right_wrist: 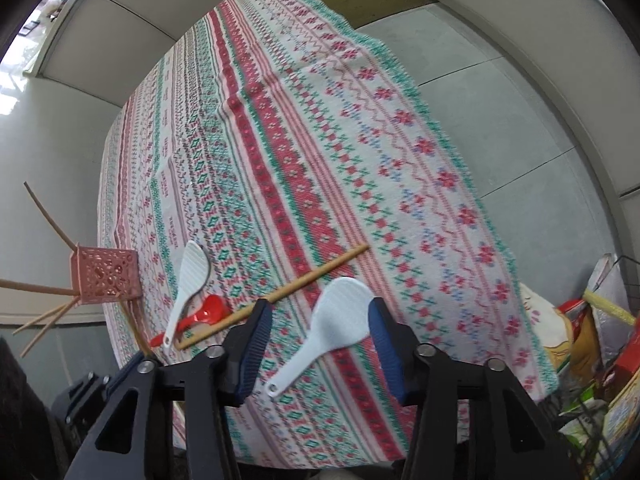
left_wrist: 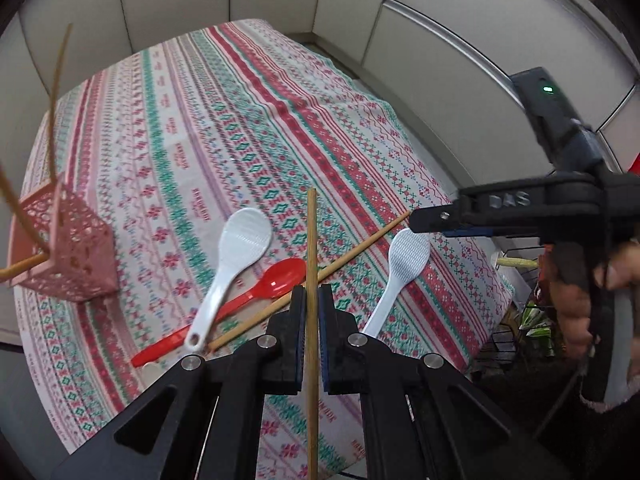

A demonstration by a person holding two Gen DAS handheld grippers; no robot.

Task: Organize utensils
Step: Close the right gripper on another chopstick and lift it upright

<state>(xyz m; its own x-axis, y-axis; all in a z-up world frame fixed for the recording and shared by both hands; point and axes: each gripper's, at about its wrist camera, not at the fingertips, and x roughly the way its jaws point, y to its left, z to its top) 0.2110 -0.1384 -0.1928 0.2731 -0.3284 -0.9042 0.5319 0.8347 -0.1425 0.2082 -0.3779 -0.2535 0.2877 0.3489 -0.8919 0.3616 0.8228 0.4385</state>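
The left claw (left_wrist: 309, 304) is gripping a wooden chopstick (left_wrist: 311, 256) upright at lower centre, while the right claw (right_wrist: 318, 344) is hanging wide apart over a white rice paddle (right_wrist: 328, 324) lying on the worktop (right_wrist: 280, 140).

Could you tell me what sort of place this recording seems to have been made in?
Probably an office or lab corner set up as a home dining scene: plain partition panels surround a table under a patterned tablecloth, with a wire rack of packaged goods beside it.
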